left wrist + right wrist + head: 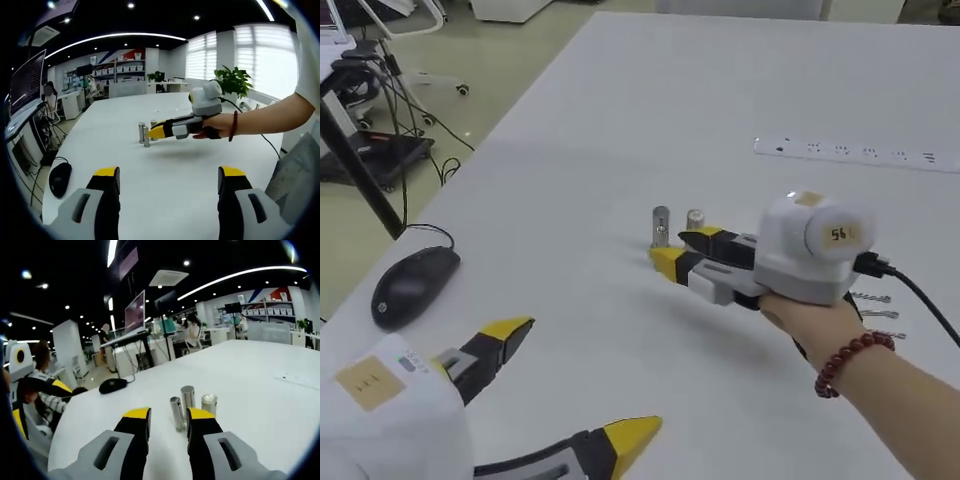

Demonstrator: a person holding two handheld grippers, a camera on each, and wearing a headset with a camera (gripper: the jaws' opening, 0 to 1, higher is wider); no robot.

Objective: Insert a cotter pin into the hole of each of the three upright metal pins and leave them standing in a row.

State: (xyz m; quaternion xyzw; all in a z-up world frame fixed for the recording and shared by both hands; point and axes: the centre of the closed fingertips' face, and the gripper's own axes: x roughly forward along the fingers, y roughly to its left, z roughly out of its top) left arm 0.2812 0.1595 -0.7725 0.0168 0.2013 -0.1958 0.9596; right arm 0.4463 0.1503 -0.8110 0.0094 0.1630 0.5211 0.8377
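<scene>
A black mouse (415, 285) is lying at the left of the white worktop (620, 120), close to its left edge. Right of the mouse and nearer to the person, the left claw (570, 385) is hovering over the worktop. Its yellow-tipped jaws are standing wide apart with nothing between them, and they are pointing toward the middle of the worktop. Near that middle, the three upright metal pins (188, 397) are standing close together in a small cluster. In the head view two of them are showing above the yellow jaw tips. The right claw (168, 415) is reaching in from the right, level with the pins, with its jaws drawn to a narrow gap. In the right gripper view the nearest pin is standing in that gap, just beside the right-hand jaw. There is clear space on the pin's other side, so the jaws are not clamping it; whether the jaw is touching it cannot be told. A hand (810, 315) wearing a red bead bracelet (855, 358) is holding this gripper. Just right of the hand, a few thin cotter pins (878, 315) are lying flat on the worktop. Farther back on the right, a white power strip (855, 152) is lying on the worktop.
</scene>
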